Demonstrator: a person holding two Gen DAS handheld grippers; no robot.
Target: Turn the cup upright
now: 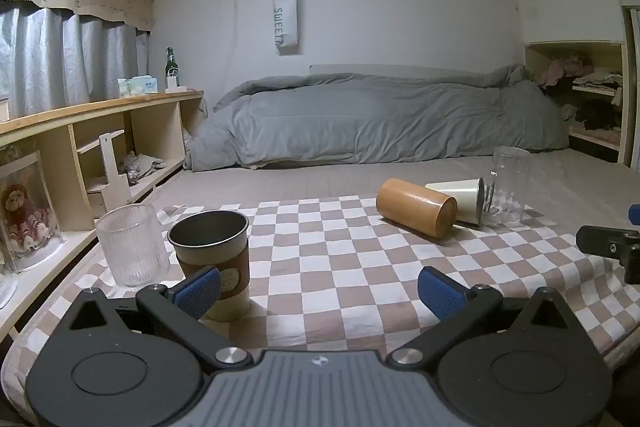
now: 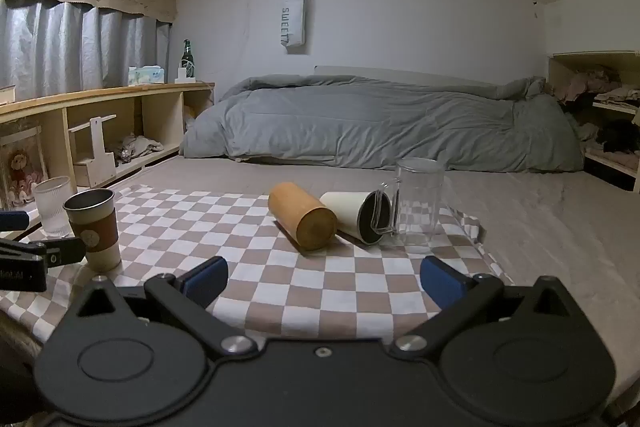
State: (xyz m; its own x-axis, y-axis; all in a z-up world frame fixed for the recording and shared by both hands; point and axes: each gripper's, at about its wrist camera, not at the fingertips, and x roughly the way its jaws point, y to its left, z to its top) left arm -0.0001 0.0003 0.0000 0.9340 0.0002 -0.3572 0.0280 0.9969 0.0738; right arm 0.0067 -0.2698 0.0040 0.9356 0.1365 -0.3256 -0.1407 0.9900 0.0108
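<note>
A wooden cup (image 1: 416,207) (image 2: 302,215) lies on its side on the checkered cloth (image 1: 340,267) (image 2: 280,267). A cream cup with a dark inside (image 1: 458,201) (image 2: 356,215) lies on its side right beside it. A clear glass mug (image 1: 508,185) (image 2: 418,205) stands upside down next to the cream cup. A metal cup with a brown sleeve (image 1: 214,247) (image 2: 94,227) and a ribbed glass (image 1: 130,245) (image 2: 52,205) stand upright at the left. My left gripper (image 1: 320,291) is open and empty, its left pad close to the sleeved cup. My right gripper (image 2: 324,285) is open and empty, short of the lying cups.
The cloth lies on a bed platform. A grey duvet (image 1: 380,119) (image 2: 380,123) is heaped at the back. Wooden shelves (image 1: 100,147) (image 2: 100,131) run along the left with a bottle and tissue box on top. A clothes niche (image 1: 580,99) is at the right.
</note>
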